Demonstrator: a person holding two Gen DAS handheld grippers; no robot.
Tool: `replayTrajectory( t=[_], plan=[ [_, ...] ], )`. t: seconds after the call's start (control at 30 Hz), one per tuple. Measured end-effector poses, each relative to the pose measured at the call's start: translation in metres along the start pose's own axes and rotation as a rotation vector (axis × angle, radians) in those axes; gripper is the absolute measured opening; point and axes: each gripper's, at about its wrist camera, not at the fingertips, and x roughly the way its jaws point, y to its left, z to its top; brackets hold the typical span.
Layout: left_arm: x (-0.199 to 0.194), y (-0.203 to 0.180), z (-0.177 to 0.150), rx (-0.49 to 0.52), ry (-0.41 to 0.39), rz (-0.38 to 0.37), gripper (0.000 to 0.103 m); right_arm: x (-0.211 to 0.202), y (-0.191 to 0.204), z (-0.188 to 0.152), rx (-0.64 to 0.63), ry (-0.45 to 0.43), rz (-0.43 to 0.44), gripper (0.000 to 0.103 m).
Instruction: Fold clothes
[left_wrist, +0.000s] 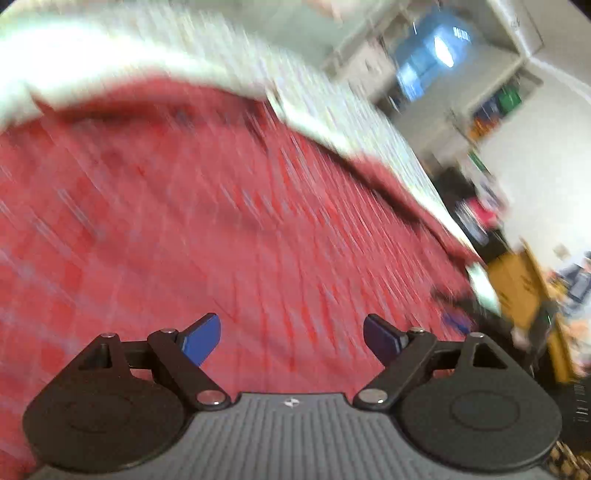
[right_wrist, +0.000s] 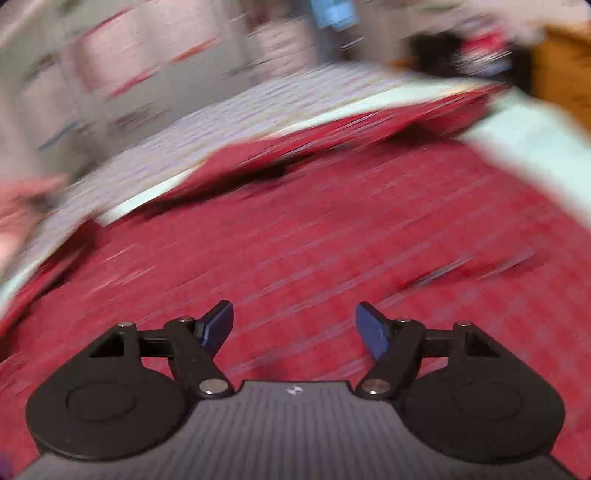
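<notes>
Blue-padded, my left gripper (left_wrist: 291, 339) is hanging spread wide and empty over the red garment (left_wrist: 221, 221), which is filling everything from nine to two o'clock. My right gripper (right_wrist: 294, 326) is gaping too, gripping nothing, above the same cloth. Pale bedding (right_wrist: 166, 147) is edging it at twelve; everything is blurring.

1. The cloth (left_wrist: 207, 206) is red, with faint paler streaks across it; both views are blurred.
2. The sheet (left_wrist: 207, 66) under it is white to pale green-white, with a fine light pattern too smeared to read.
3. Each tool, left (left_wrist: 291, 339) and right (right_wrist: 294, 326), has blue fingertips on black arms and a grey ribbed body.
4. A cabinet (left_wrist: 517, 280) at the side is yellow-brown.
</notes>
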Motion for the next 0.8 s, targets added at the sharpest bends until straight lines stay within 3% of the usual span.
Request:
replayTrajectory(
  t=[0.07,0.13,0.27,0.37,0.47,0.57,0.63,0.8],
  plan=[
    [-0.02,0.03,0.028,-0.027,-0.096,0.071,0.091,0.021,0.043,-0.018,-0.011,0.1,0.12,0.074],
    [-0.03,0.066,0.056,-0.099,-0.14,0.121,0.092,0.041,0.085,-0.034,-0.032,0.18,0.214,0.074],
    [-0.02,0.123,0.102,-0.132,-0.145,0.205,0.092,0.069,0.16,-0.044,-0.146,0.125,0.298,0.074],
    [0.002,0.153,0.128,-0.096,-0.129,0.26,0.092,0.091,0.189,-0.053,-0.178,0.059,0.284,0.08],
    [0.025,0.183,0.153,-0.056,-0.112,0.312,0.092,0.106,0.212,-0.079,-0.309,-0.037,0.222,0.088],
    [0.059,0.214,0.163,-0.054,-0.018,0.29,0.089,0.103,0.224,-0.088,-0.39,-0.076,0.172,0.089],
    [0.069,0.225,0.165,-0.08,0.027,0.25,0.088,0.103,0.216,-0.091,-0.372,-0.082,0.178,0.089],
    [0.085,0.216,0.162,-0.038,0.046,0.158,0.088,0.109,0.217,-0.097,-0.364,-0.086,0.18,0.089]
  ],
)
